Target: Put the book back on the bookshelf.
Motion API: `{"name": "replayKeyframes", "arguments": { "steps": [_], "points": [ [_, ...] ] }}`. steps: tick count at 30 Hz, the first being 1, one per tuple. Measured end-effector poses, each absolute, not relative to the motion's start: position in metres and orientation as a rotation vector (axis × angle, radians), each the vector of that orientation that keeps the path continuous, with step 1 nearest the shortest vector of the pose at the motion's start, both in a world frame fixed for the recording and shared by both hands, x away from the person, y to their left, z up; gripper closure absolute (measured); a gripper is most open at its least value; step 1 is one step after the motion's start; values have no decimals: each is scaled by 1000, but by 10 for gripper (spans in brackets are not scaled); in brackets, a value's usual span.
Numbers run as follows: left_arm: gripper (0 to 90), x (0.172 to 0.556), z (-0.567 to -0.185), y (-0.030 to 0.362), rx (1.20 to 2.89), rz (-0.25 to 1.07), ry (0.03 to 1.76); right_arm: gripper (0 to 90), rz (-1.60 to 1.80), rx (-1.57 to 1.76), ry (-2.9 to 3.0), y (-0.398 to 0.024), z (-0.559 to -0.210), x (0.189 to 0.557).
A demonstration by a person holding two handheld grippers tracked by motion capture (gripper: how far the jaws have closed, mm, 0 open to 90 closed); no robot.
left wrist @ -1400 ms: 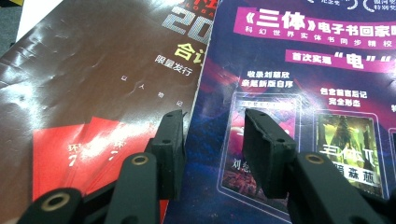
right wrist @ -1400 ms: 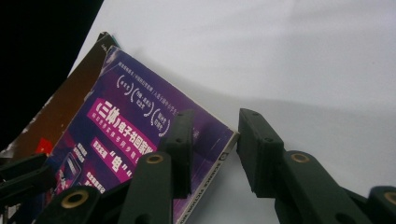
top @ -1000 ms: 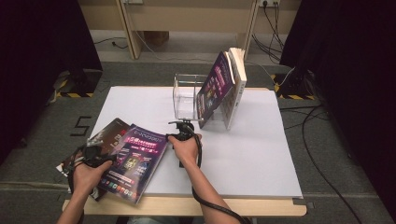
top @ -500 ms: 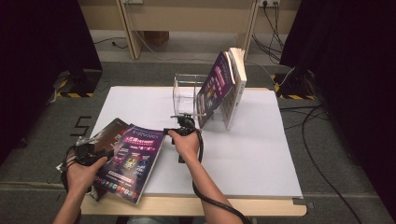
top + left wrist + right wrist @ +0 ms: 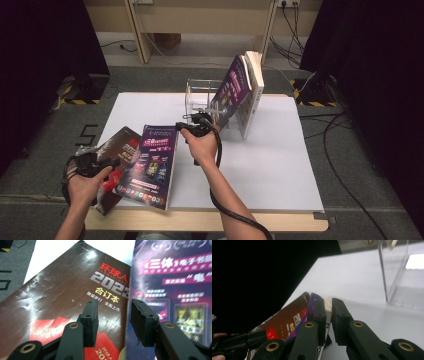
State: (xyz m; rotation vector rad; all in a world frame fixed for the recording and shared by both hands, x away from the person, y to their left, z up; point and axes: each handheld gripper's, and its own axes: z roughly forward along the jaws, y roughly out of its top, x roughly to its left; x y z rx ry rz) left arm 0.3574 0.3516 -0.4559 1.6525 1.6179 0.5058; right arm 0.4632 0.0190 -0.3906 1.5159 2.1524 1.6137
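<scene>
Gripping the top edge of the purple magazine (image 5: pixel 152 167), the right gripper (image 5: pixel 192 122) is holding that edge lifted off the white table (image 5: pixel 280 165); its jaws have just been closing, and in the right gripper view they are standing nearly together with the magazine's edge (image 5: pixel 318 315) pinched between them. The left gripper (image 5: pixel 102 162) is hovering at the table's near left corner with its jaws spread partway, and nothing is sitting between them. In the left gripper view the gap between its fingers (image 5: pixel 91 318) is lying over the seam where the purple cover (image 5: pixel 175 285) overlaps the dark brown magazine (image 5: pixel 65 297); whether the tips are touching either cover cannot be told.

The high view is showing what the others are not: the purple magazine is lying on the brown one (image 5: pixel 122 147) at the front left of the table, and further back a clear acrylic stand (image 5: pixel 197 95) is holding a second purple magazine (image 5: pixel 232 87) and a thick book (image 5: pixel 252 90) leaning upright. The left gripper view is giving the print on both covers. The right gripper view is catching one clear wall of the stand (image 5: pixel 397 272) and, low at its left, the other gripper (image 5: pixel 239 341) in a hand.
</scene>
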Motion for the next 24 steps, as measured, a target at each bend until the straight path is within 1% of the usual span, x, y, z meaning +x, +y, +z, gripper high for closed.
{"name": "replayKeyframes", "arguments": {
  "steps": [12, 24],
  "points": [
    [576, 358, -458, 353, 1650, 488, 1624, 839, 1604, 1386, 2129, 10, -356, 456],
    [582, 358, -459, 353, 1652, 479, 1625, 842, 1608, 1337, 2083, -8, -330, 454]
  ]
}}
